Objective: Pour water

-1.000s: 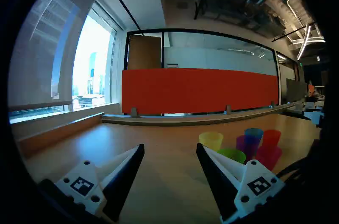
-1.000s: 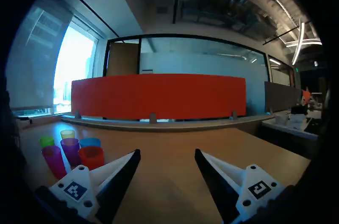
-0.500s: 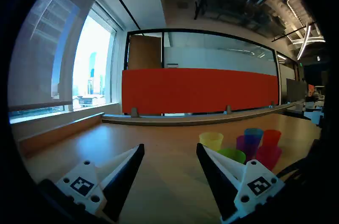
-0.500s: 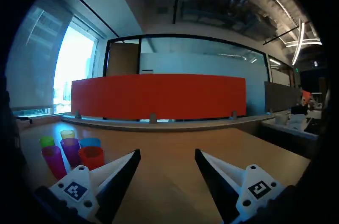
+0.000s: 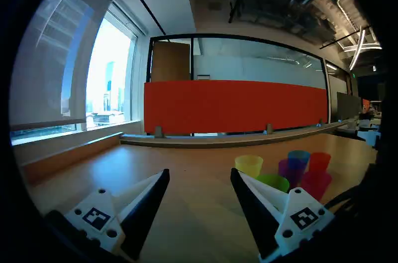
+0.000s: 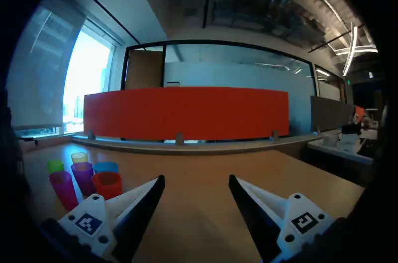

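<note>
Left gripper (image 5: 199,172): we see the jaws spread wide with nothing between them, low over the wooden table (image 5: 149,163). To its right sits the cup cluster: yellow cup (image 5: 248,164), green cup (image 5: 273,181), purple cup (image 5: 284,168), blue cup (image 5: 298,155), red cup (image 5: 319,160), pink cup (image 5: 314,182). Right gripper (image 6: 196,178) has that cluster at its left; its jaws are also spread and empty. So the cups stand between the two grippers, touched by neither.

Risk, in our judgement: the cups are packed tight and look light, so a finger going for one may clip a neighbour and tip it. We cannot tell which cup holds water, so a spill is possible.

All cups stand upright, mouths up, long axis vertical.
</note>
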Action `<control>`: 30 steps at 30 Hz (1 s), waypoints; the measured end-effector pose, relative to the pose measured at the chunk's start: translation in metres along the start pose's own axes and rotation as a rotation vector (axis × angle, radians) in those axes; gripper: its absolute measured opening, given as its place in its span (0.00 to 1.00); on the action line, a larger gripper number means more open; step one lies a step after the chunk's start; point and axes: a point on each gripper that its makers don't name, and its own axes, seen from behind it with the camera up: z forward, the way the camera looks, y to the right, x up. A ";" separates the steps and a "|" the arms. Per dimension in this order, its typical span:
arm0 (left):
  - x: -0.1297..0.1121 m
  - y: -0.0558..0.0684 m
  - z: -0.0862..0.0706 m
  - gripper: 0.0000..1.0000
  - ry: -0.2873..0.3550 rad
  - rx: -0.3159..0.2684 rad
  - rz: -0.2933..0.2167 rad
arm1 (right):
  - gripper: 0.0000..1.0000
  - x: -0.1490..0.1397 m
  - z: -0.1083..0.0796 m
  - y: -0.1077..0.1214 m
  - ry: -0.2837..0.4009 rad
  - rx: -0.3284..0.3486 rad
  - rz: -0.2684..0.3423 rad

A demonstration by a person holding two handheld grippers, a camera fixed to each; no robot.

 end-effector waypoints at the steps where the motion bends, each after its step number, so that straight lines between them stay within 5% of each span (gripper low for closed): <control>1: 0.000 0.000 0.000 0.91 0.000 0.002 0.000 | 0.99 0.000 0.000 0.000 0.000 0.000 0.000; 11: 0.000 0.003 -0.001 0.91 -0.004 -0.010 0.013 | 0.99 0.000 -0.001 0.002 -0.005 0.004 0.002; 30: 0.056 0.001 0.009 0.91 0.006 -0.048 0.039 | 0.99 0.061 0.006 0.004 0.010 0.030 -0.047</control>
